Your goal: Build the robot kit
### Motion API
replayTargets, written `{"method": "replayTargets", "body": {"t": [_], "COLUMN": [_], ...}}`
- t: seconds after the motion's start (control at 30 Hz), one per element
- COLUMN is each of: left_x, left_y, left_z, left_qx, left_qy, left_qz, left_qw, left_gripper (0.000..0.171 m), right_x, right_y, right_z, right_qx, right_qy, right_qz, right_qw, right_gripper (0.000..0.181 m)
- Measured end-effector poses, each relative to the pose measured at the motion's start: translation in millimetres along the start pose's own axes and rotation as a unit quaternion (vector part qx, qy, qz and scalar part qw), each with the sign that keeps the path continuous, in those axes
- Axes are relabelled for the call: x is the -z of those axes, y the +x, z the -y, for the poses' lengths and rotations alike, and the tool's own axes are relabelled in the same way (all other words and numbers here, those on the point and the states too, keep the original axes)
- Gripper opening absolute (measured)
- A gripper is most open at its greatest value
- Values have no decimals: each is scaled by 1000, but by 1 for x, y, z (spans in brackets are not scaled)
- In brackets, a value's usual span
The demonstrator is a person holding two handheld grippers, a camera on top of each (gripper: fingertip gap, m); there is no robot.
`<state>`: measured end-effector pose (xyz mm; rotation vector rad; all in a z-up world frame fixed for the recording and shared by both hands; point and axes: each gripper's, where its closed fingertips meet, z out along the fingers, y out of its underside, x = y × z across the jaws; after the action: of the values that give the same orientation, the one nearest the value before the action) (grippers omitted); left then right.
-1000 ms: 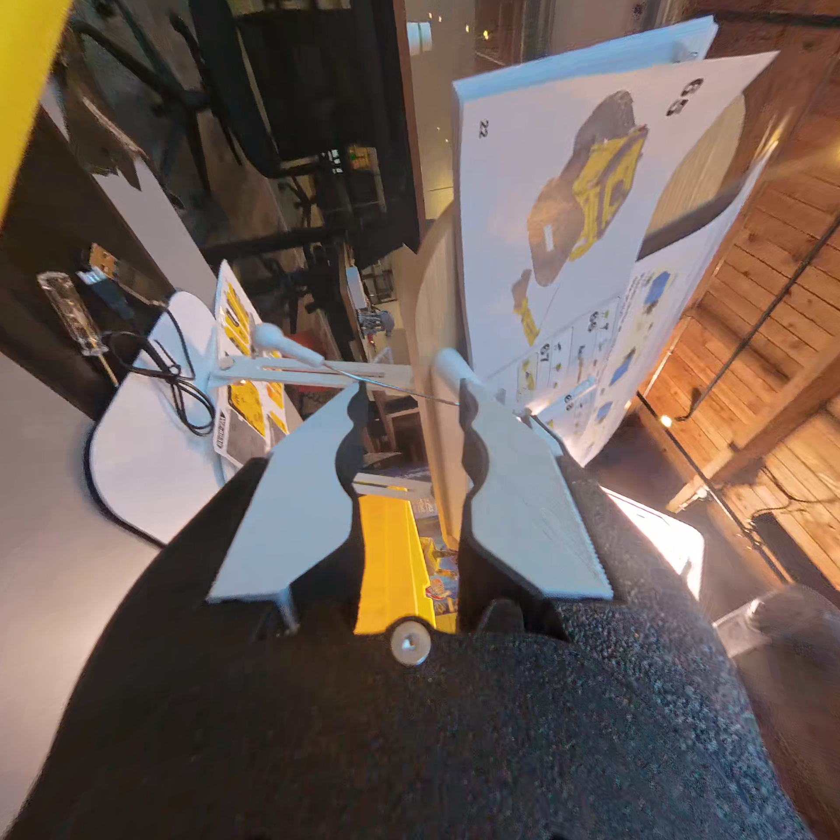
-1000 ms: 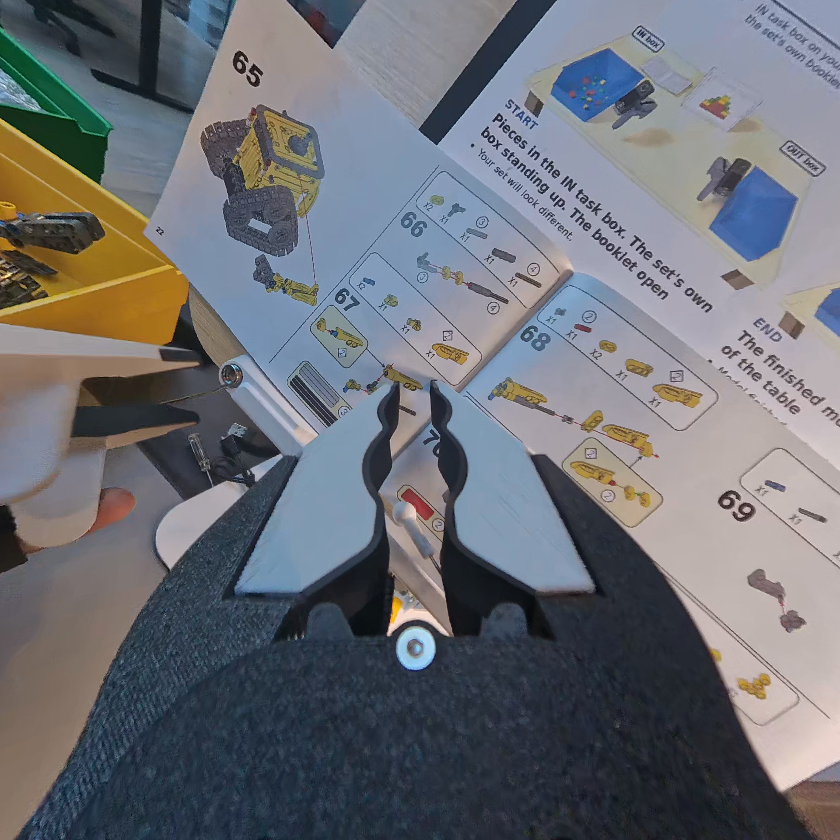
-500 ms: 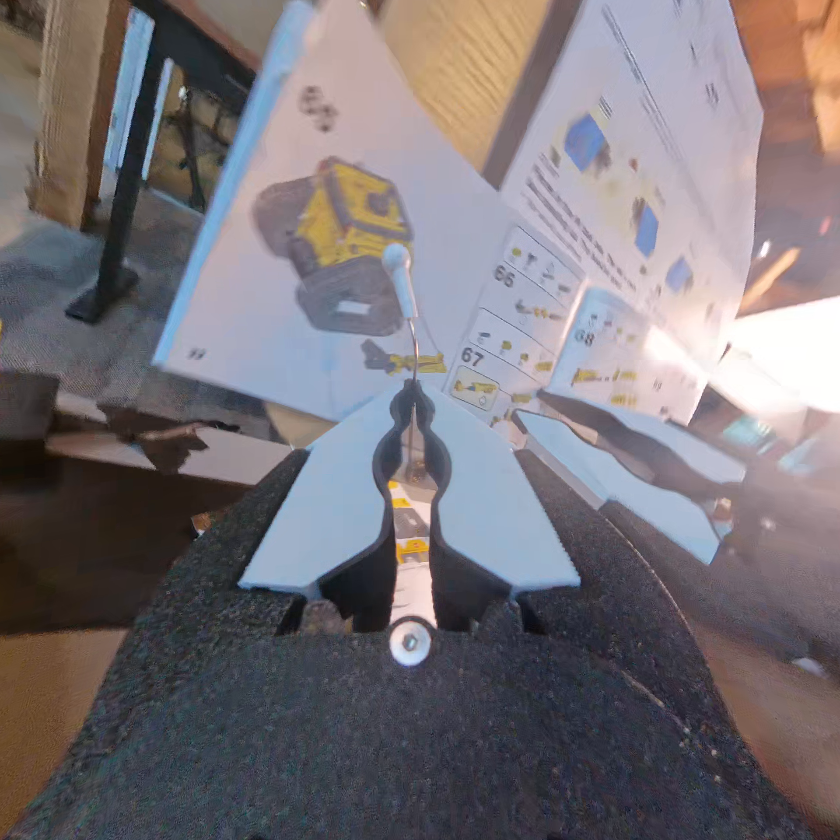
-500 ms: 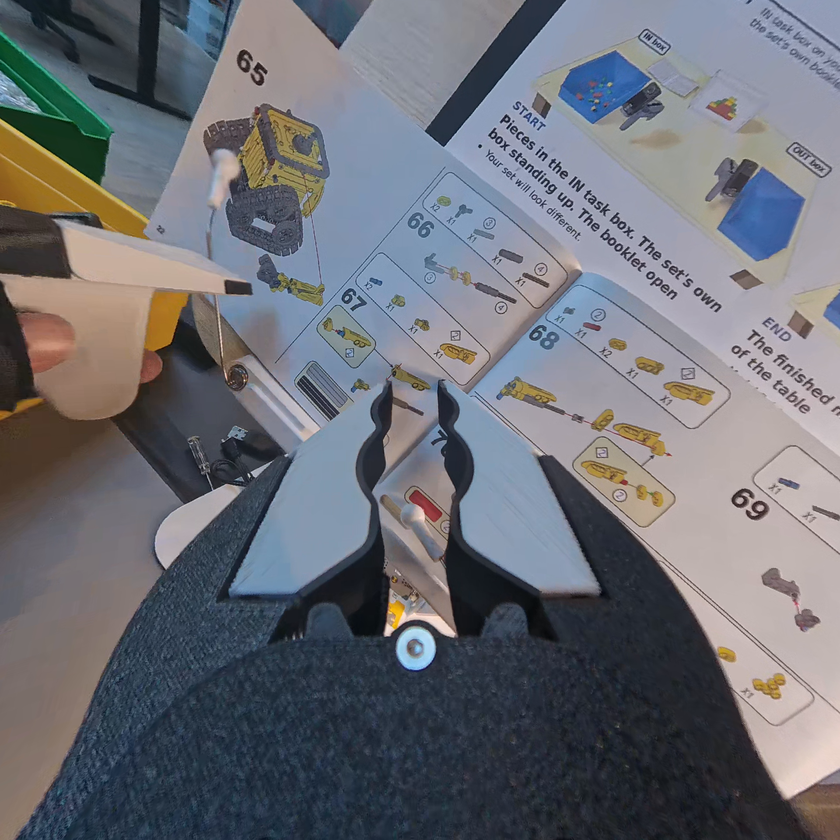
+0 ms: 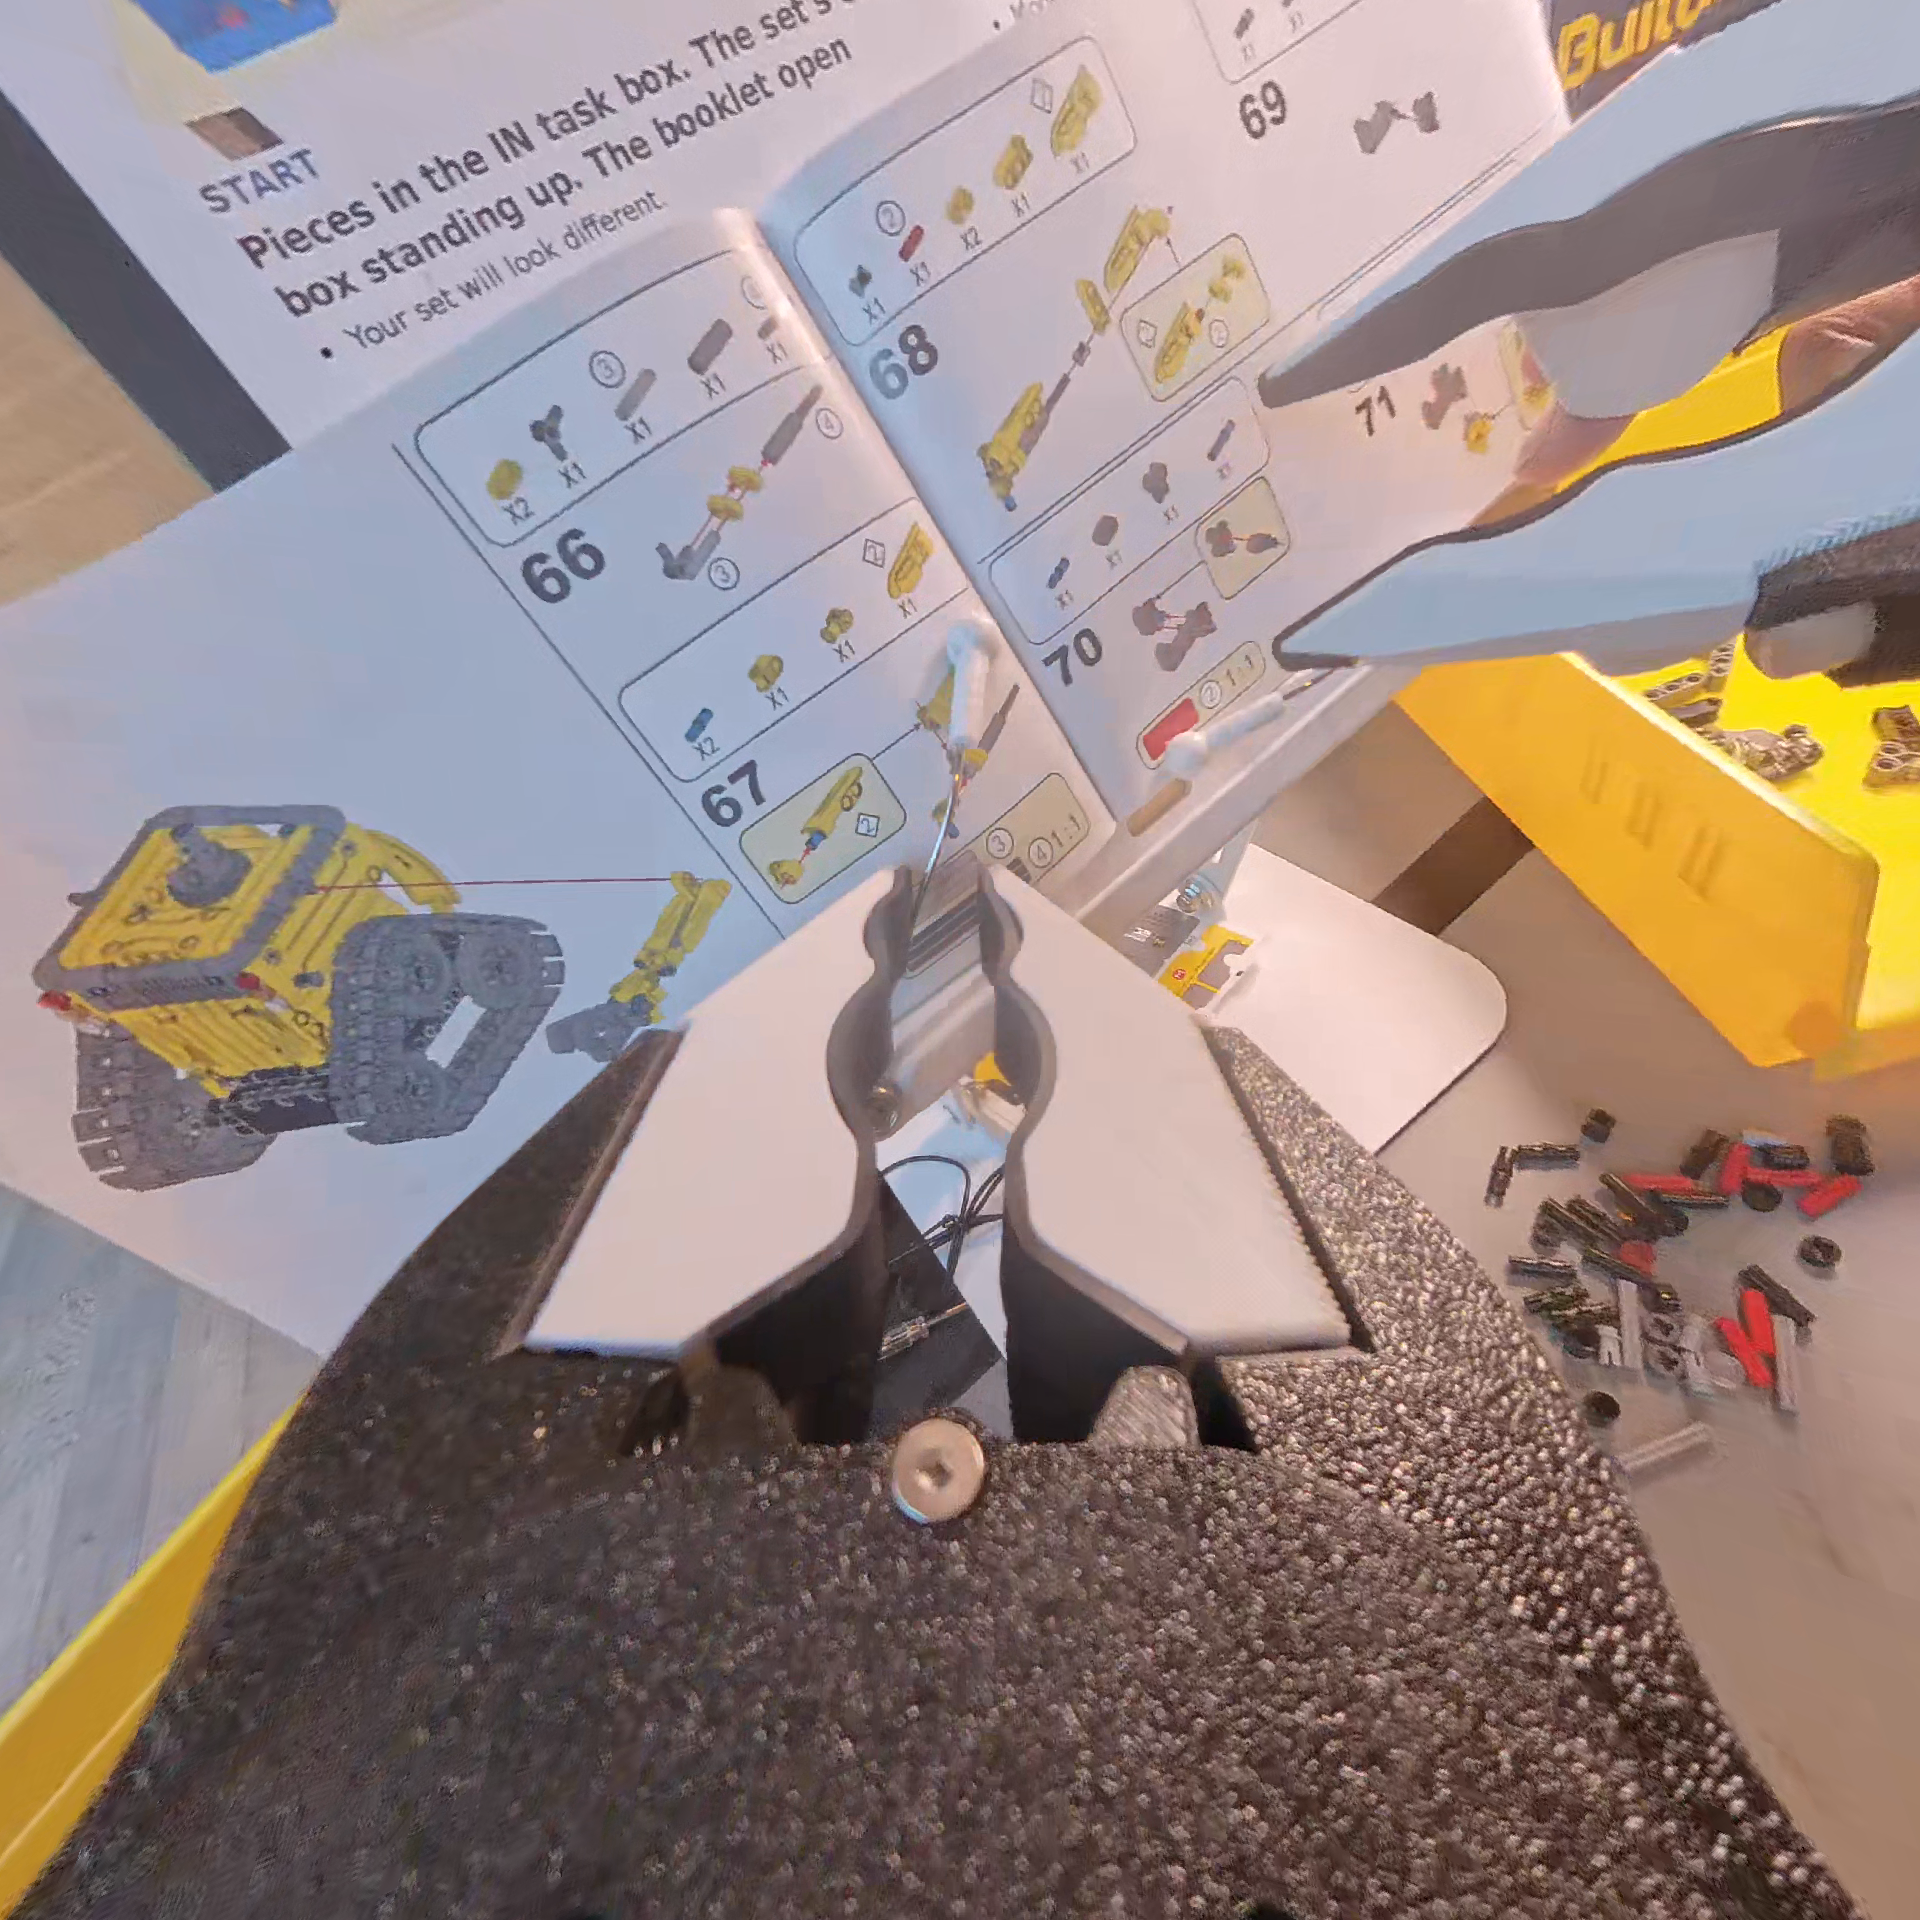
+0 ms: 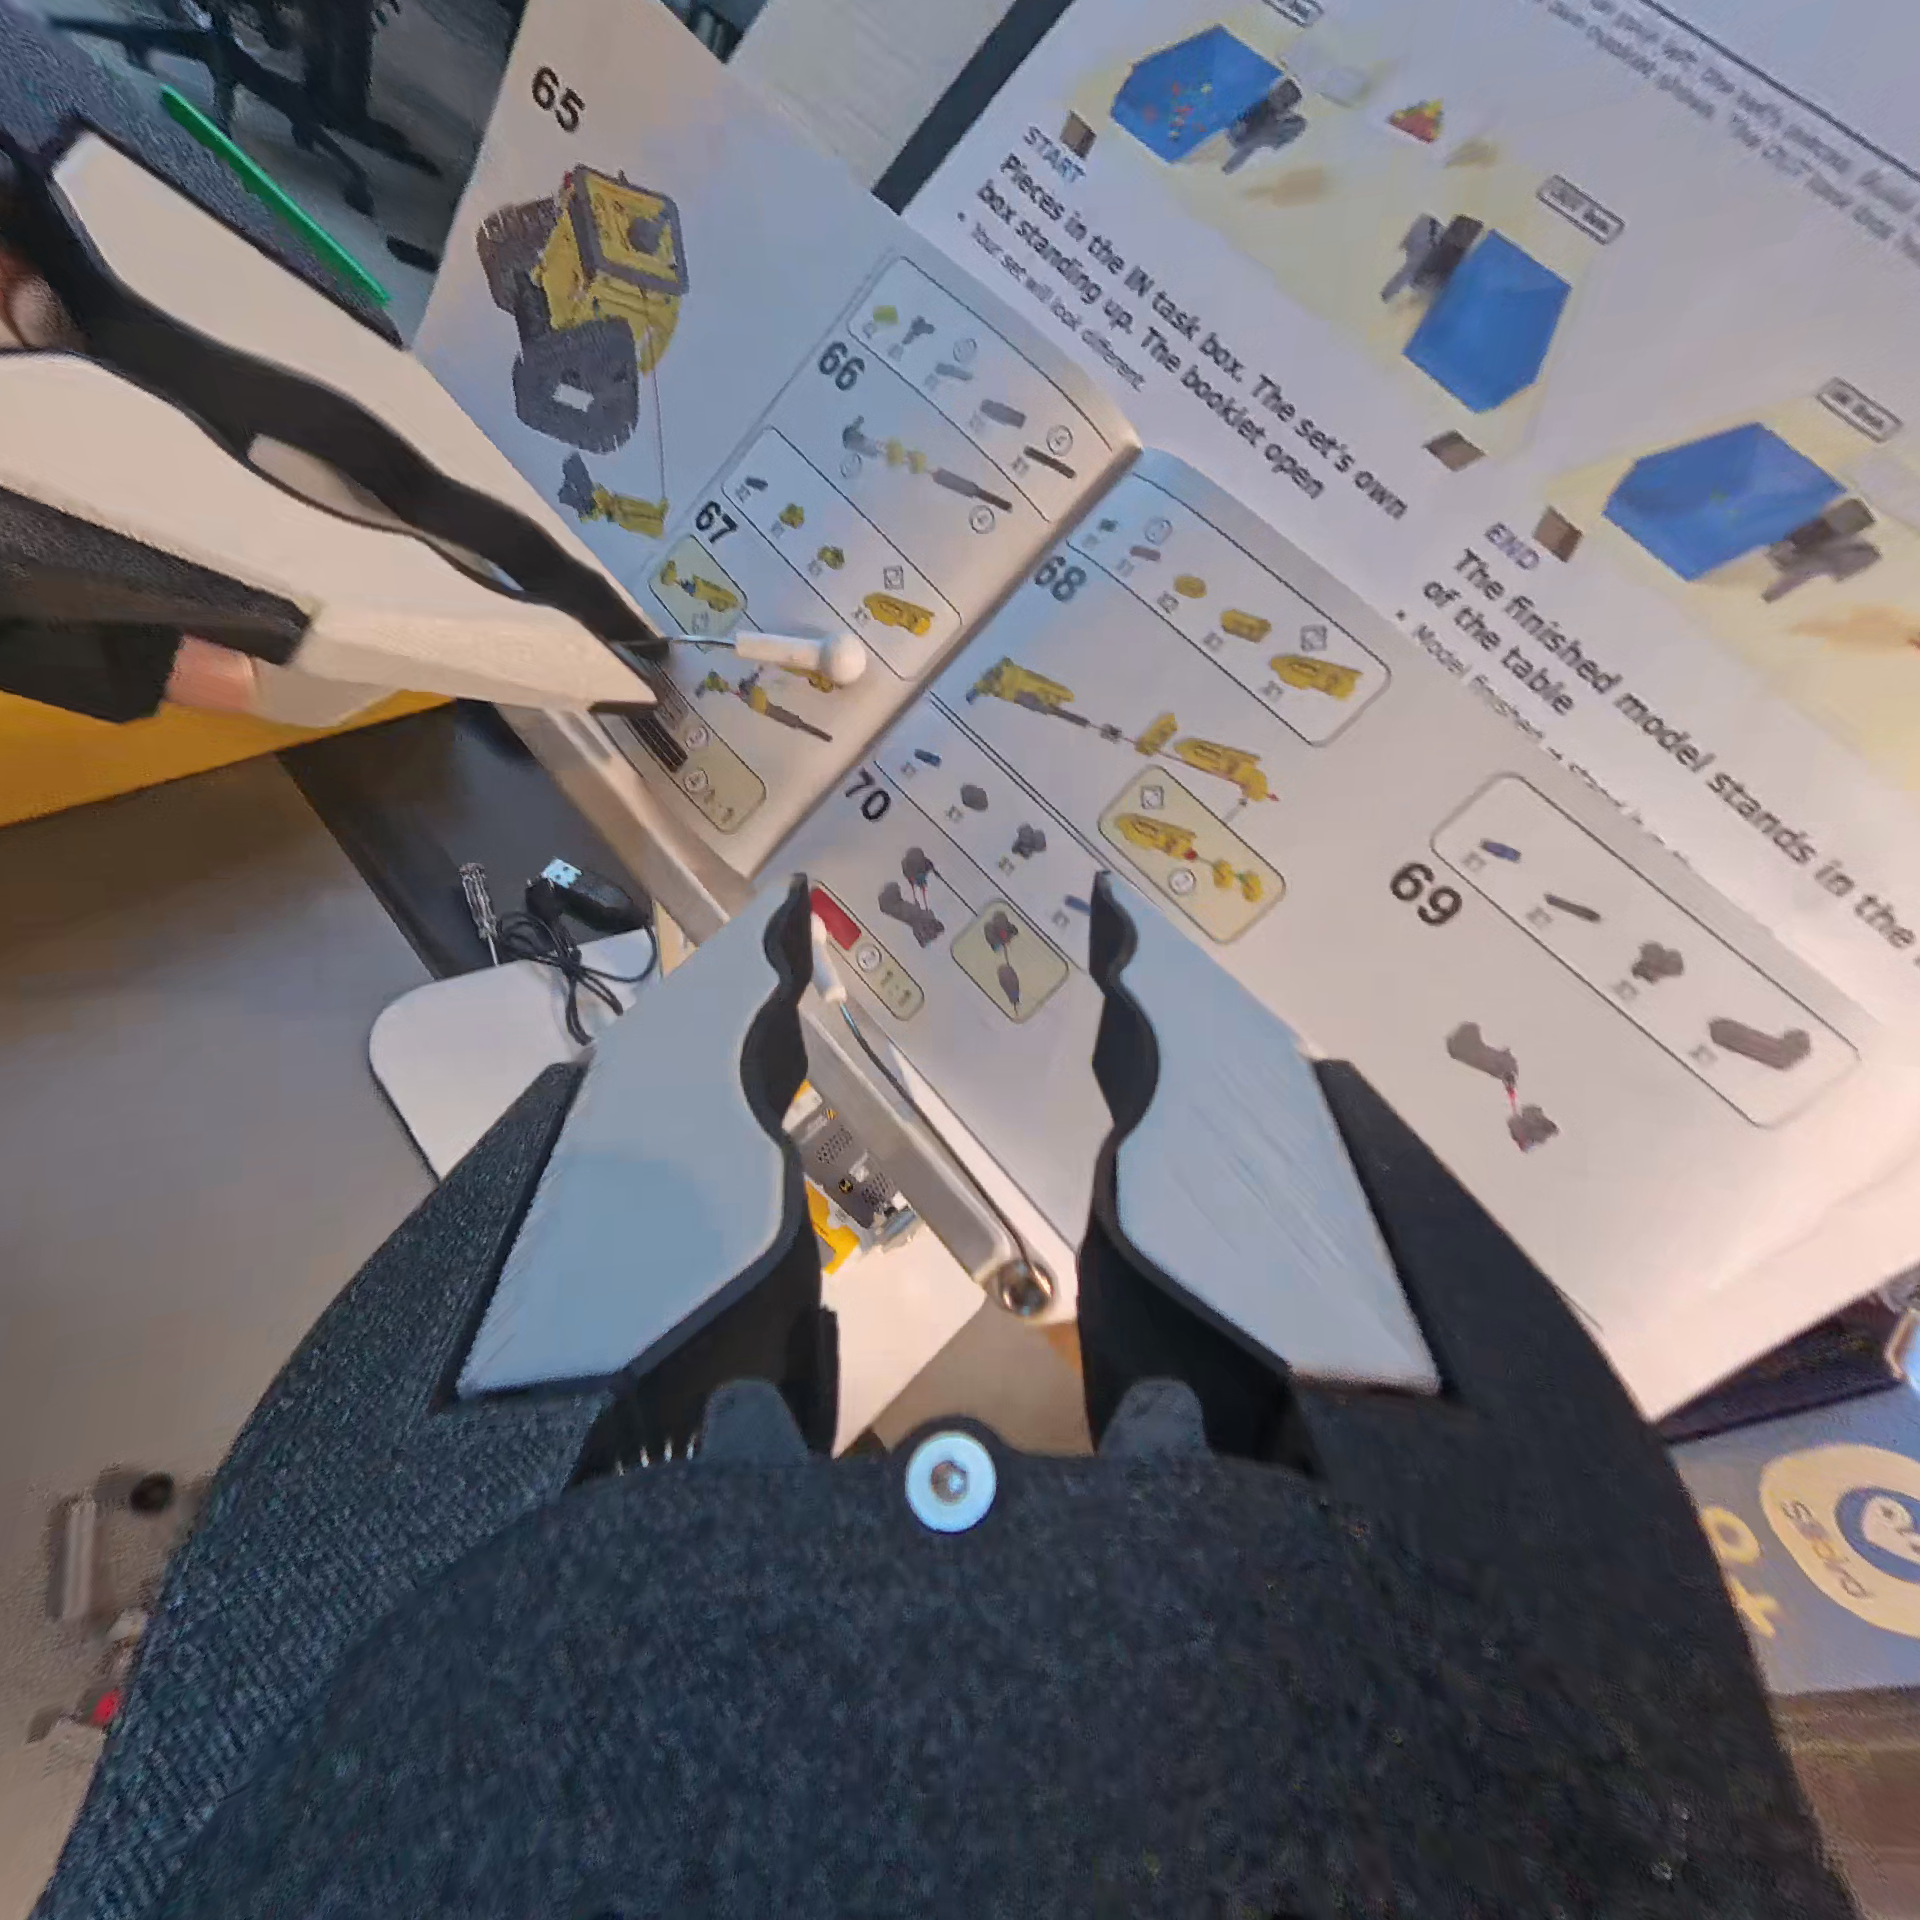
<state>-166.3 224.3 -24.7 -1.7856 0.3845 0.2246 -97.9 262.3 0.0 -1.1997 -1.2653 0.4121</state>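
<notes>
An open building-instruction booklet (image 5: 727,520) stands on a white stand, also in the right wrist view (image 6: 1143,675). My left gripper (image 5: 940,883) is shut on the thin wire of the stand's left page-holder arm, whose white tip (image 5: 971,665) lies against the left page. The right wrist view shows that gripper (image 6: 634,675) and the tip (image 6: 800,652). My right gripper (image 6: 948,904) is open and empty, close in front of the lower right page; the left wrist view shows it too (image 5: 1283,520). The second page-holder tip (image 5: 1226,727) rests on the right page's bottom edge.
A larger printed sheet (image 5: 520,208) stands behind the booklet. The stand's white base (image 5: 1351,997) lies on the table. A yellow bin (image 5: 1662,831) holds small parts at the right. Several loose black and red pieces (image 5: 1683,1247) lie beside it. A black cable (image 6: 561,914) lies at the left.
My left gripper shut on the page-holder wire, swung round to face the booklet and brought the white tip onto the left page. My right gripper opened wide.
</notes>
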Motion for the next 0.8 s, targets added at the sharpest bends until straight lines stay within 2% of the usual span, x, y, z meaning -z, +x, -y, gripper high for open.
{"method": "replayTargets", "body": {"t": [0.13, 0.3, 0.5, 0.7, 0.8], "left_x": [2, 0, 10, 6, 0], "left_y": [3, 8, 4, -13, -19], "left_z": [5, 2, 9, -5, -13], "left_qx": [-35, -66, -36, 12, 12], "left_qy": [6, -11, 12, -3, -12], "left_qz": [2, -7, -5, 16, 29], "left_qw": [999, 998, 999, 1000, 999], "left_gripper": [2, 1, 6, 6, 4], "right_x": [10, 15, 18, 25, 26], "right_y": [9, 7, 7, 9, 9], "right_z": [-25, -34, -37, -43, -49], "right_qx": [11, 13, 1, -15, -17], "right_qy": [-25, -30, -29, -34, -42], "right_qz": [-2, -3, -4, -11, -14], "right_qw": [1000, 999, 1000, 999, 999], "right_gripper": [49, 51, 50, 51, 52]}}
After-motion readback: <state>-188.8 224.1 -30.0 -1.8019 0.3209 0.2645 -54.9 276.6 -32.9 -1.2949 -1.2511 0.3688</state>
